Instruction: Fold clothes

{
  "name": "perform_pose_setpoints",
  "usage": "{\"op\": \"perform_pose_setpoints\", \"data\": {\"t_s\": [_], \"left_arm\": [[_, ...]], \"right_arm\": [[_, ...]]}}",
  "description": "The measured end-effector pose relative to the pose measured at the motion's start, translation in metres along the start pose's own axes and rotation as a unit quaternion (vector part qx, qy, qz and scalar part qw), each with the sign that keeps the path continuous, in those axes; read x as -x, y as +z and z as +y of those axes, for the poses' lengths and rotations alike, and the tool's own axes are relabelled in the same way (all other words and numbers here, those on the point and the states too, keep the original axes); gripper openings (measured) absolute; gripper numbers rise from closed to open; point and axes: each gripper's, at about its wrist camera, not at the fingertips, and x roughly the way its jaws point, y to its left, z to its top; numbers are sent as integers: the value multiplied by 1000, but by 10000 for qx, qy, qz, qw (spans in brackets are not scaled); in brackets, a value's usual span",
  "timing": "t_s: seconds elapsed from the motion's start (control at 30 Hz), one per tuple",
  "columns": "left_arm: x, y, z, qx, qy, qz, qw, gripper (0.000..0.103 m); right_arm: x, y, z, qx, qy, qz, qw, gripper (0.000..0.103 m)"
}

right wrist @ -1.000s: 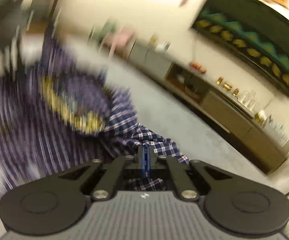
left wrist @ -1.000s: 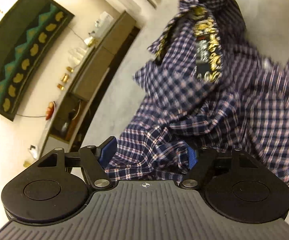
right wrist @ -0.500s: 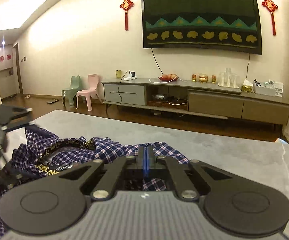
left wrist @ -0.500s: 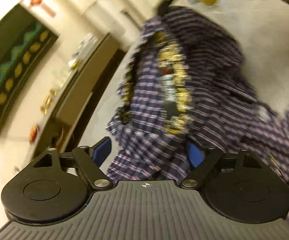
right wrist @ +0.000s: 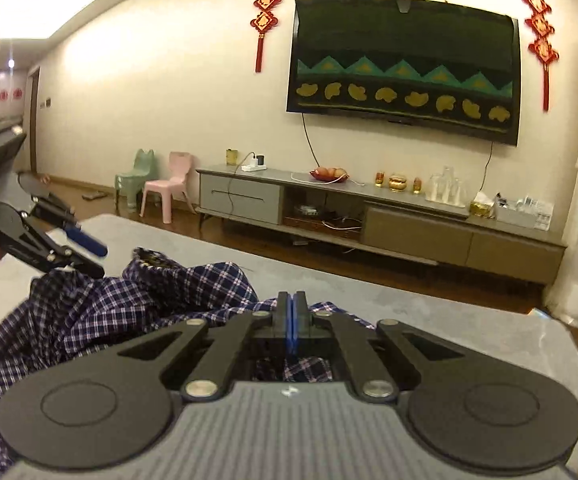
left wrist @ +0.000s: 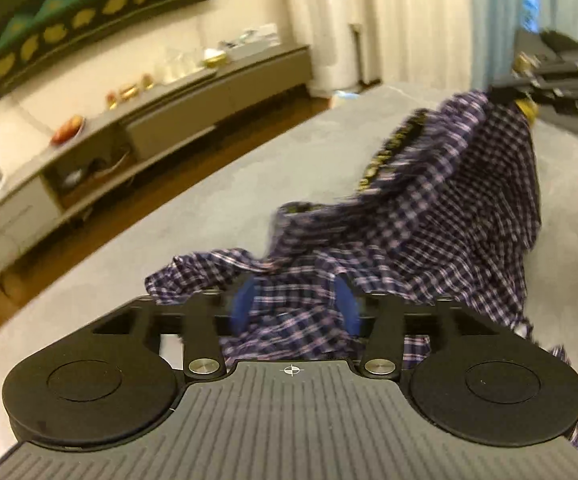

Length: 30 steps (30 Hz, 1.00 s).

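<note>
Spreading step, I judge: right gripper (right wrist: pixel 292 320) clamps the plaid shirt (left wrist: pixel 429 216), left gripper (left wrist: pixel 295 306) closing around cloth; next, pull both apart and lay flat.

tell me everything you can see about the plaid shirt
The plaid shirt is soft woven cloth in navy and white checks with thin pink lines and a black-and-gold patterned band along one edge. It lies crumpled and unfolded on the grey surface. The right hand-held gripper is shut on one part, lifting it into a peak. The left hand-held gripper is closing with bunched cloth between its blue pads.
</note>
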Motion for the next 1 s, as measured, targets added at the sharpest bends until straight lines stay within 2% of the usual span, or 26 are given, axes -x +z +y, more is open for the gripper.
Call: {"op": "perform_pose_setpoints", "data": {"t_s": [0.1,0.17,0.2,0.23,0.27,0.33,0.4,0.5,0.53,0.6,0.63,0.67,0.73,0.77,0.83,0.93,0.97,1.0], "left_arm": [[-9,9,-28,-654,204,87,9976,39],[-7,17,-30,-840,231,-10,9962,41],[-5,21,-29,-884,218,-72,9958,43],[-2,25,-27,-927,204,-133,9954,51],[0,29,-25,-971,190,-195,9949,61],[-3,34,-17,-1003,142,-182,9947,72],[-14,37,-8,-1062,109,-17,9943,72],[-39,40,2,-1237,193,220,9919,72],[-47,42,7,-1280,175,262,9913,72],[-61,49,16,-1341,116,303,9904,72],[-68,53,22,-1335,78,307,9905,73],[-74,56,28,-1313,53,310,9908,74],[-90,63,39,-1214,5,384,9919,77],[-99,65,43,-1170,-33,440,9922,77],[-116,69,51,-1116,-145,567,9920,77],[-131,71,54,-1173,-423,647,9901,77],[-134,71,53,-1227,-534,667,9888,77],[-137,72,52,-1296,-654,695,9870,78]], "right_arm": [[2,-3,6,181,-92,110,9997,1],[4,-6,9,369,-9,171,9992,1],[6,-8,10,465,36,200,9987,1],[7,-9,12,561,80,230,9981,1],[8,-12,12,680,243,357,9967,1],[5,-23,14,937,737,895,9888,2],[-1,-38,20,1244,1175,1486,9740,9],[-6,-52,22,1383,1507,1801,9621,15],[-5,-50,18,1189,1618,1698,9648,22],[0,-36,-9,358,1711,1187,9774,72],[-1,-30,-24,-112,1678,953,9811,79],[-6,-25,-40,-640,1618,786,9816,83],[-31,-23,-66,-1616,1349,774,9745,83],[-50,-26,-75,-1973,1132,922,9694,82],[-91,-32,-79,-2327,874,1357,9591,80],[-138,-47,-65,-2426,992,1990,9443,69],[-147,-50,-56,-2277,1084,2188,9426,45],[-150,-50,-43,-1976,1101,2341,9455,29]]}}
